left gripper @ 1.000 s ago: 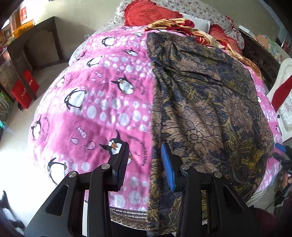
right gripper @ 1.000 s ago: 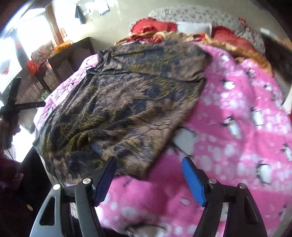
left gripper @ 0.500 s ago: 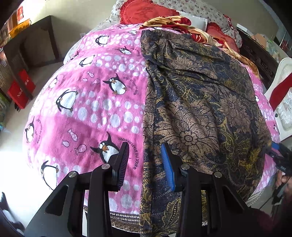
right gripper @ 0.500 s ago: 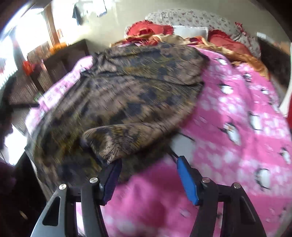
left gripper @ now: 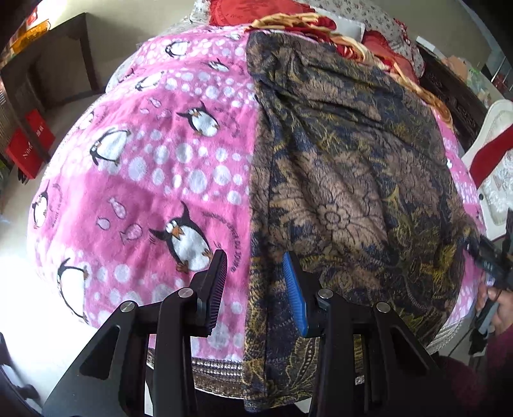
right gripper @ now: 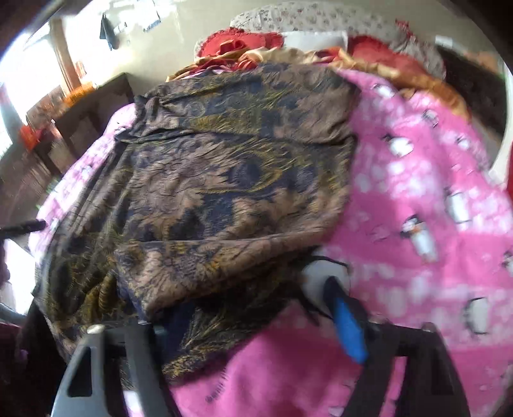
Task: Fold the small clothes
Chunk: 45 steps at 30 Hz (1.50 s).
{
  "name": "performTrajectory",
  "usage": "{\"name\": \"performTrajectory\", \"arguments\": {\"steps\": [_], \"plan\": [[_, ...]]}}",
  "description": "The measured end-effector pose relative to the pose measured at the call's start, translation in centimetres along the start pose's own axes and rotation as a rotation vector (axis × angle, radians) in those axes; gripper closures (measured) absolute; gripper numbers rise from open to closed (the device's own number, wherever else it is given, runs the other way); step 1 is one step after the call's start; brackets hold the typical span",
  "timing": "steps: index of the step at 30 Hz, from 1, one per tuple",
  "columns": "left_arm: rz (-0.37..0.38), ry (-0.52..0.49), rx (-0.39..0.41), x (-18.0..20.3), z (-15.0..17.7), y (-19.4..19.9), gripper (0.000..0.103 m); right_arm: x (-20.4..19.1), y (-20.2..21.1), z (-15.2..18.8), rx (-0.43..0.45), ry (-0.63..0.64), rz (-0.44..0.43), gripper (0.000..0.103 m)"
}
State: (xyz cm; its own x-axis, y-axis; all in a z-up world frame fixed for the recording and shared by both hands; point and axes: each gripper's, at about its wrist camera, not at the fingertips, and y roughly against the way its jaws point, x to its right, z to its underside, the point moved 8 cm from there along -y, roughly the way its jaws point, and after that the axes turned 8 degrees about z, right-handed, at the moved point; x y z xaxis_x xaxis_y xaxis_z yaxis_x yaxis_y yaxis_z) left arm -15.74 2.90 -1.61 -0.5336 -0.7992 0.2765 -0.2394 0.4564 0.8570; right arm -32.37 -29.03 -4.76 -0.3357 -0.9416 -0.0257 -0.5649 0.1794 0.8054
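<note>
A dark brown and navy floral garment (left gripper: 346,166) lies spread on a pink penguin blanket (left gripper: 160,154) over a bed. My left gripper (left gripper: 255,282) is open and empty, hovering above the garment's left edge near the bed's front. In the right wrist view the garment (right gripper: 231,179) has its near corner folded up and draped over my left finger, which is hidden. My right gripper (right gripper: 250,324) is open, jaws wide apart, with the blue finger (right gripper: 348,324) over the blanket (right gripper: 416,224). The right gripper also shows at the far right of the left wrist view (left gripper: 490,256).
Red and gold pillows and bedding (left gripper: 320,25) pile at the head of the bed. A dark wooden table (left gripper: 48,64) and red boxes (left gripper: 29,147) stand left of the bed. A white chair (left gripper: 493,154) stands on the right. The bed's front edge drops off below me.
The right gripper has pushed forward under the garment's near corner, lifting and folding it further over. The left gripper has dropped slightly closer to the garment's left edge.
</note>
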Motion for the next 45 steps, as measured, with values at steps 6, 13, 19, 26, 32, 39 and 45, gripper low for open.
{"name": "performTrajectory", "arguments": {"steps": [6,13,19,26,32,39,45], "plan": [[0.013,-0.028,-0.025,0.3,1.2,0.2,0.067,-0.1,4.5,0.1,0.08,-0.079,-0.107,0.097],[0.028,-0.029,-0.055,0.2,3.5,0.0,0.067,2.7,11.9,7.3,-0.039,-0.264,-0.205,0.097],[0.036,-0.037,-0.072,0.7,4.6,0.0,0.067,5.2,10.8,11.1,-0.101,-0.27,-0.053,0.045],[-0.003,-0.061,-0.083,0.8,5.4,0.1,0.067,6.9,11.7,8.9,0.026,-0.331,-0.029,0.027],[-0.018,-0.052,-0.105,0.5,6.4,0.0,0.067,5.7,9.2,8.4,-0.006,-0.28,-0.023,0.027],[-0.034,-0.057,-0.104,0.7,6.6,-0.1,0.067,5.1,8.3,8.4,-0.034,-0.268,-0.05,0.027],[-0.04,-0.065,-0.112,0.8,6.8,-0.1,0.067,5.0,8.2,8.8,-0.056,-0.273,-0.055,0.027]]}}
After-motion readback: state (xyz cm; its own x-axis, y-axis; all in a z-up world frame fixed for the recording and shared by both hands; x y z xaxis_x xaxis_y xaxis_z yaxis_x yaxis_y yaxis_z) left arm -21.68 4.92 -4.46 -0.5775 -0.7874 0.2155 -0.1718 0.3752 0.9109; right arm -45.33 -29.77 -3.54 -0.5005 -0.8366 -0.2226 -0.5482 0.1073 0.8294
